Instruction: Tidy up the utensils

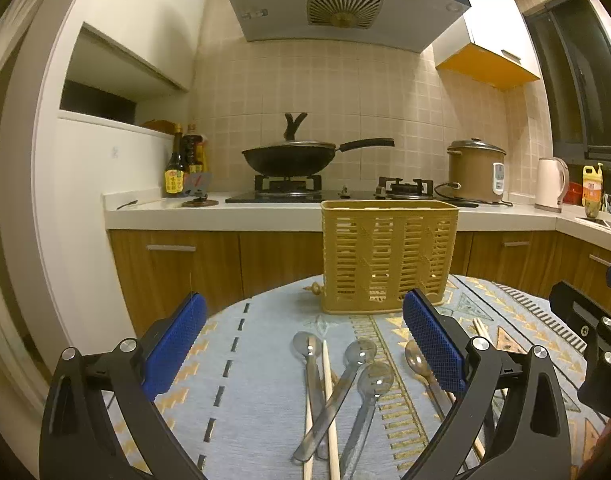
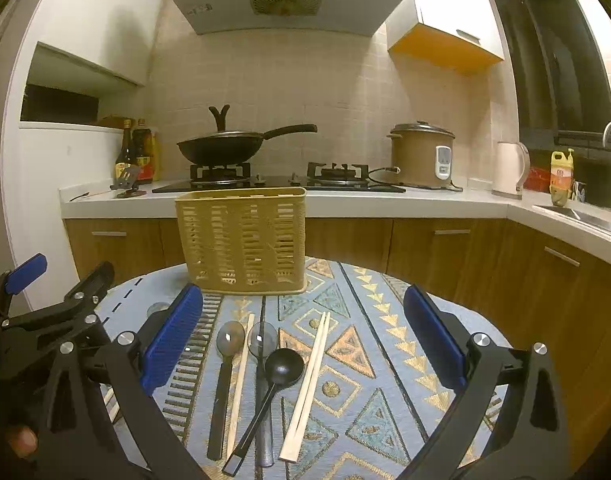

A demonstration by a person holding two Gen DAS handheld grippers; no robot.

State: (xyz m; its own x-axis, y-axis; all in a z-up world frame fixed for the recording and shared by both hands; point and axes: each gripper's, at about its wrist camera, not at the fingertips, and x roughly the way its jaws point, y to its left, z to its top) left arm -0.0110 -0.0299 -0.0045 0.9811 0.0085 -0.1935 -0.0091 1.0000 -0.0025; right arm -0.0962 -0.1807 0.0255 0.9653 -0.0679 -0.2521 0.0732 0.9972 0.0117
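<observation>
Your left gripper [image 1: 301, 344] and right gripper [image 2: 303, 340] both hover with jaws spread wide, holding nothing. The spoons [image 2: 225, 376] and chopsticks [image 2: 307, 384] lie loose on the patterned tablecloth [image 2: 385, 360], just in front of the upright yellow basket [image 2: 241, 236].

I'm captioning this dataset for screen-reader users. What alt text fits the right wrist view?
An open right gripper hovers over spoons and chopsticks lying on a patterned tablecloth, among them a black spoon and a chopstick pair. An empty yellow utensil basket stands behind them, with a kitchen counter and stove beyond.
</observation>
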